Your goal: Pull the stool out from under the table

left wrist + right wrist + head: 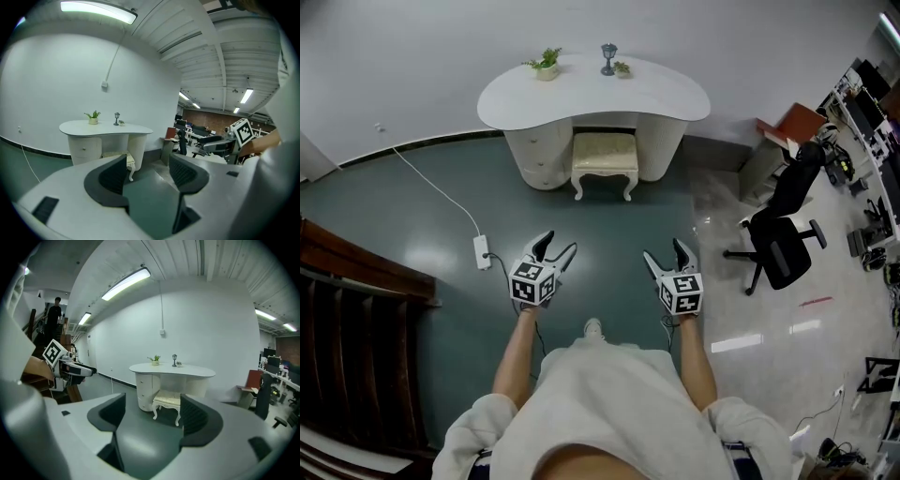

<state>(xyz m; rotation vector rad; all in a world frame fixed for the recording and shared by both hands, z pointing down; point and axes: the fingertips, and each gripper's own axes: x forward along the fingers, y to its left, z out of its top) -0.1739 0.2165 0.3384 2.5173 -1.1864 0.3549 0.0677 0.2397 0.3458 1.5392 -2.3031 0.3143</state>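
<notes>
Bare forearms reach out from a pale shirt, each hand carrying a gripper with its jaws spread and empty, well short of the stool.

From the head view, the left gripper (560,243) and right gripper (663,249) are held side by side above the green floor (609,234), both pointing towards the white table (581,98) against the far wall. The stool (604,157), cream with curved white legs, stands tucked under the table's front edge, between the two pedestals. In each gripper view only floor shows between the dark pads, and the stool sits far off beyond them. A small potted plant (546,66) and a little lamp figure (608,58) stand on the tabletop. A white power strip (482,251) lies on the floor just left of the left gripper, and a black office chair (783,239) stands off to the right.
</notes>
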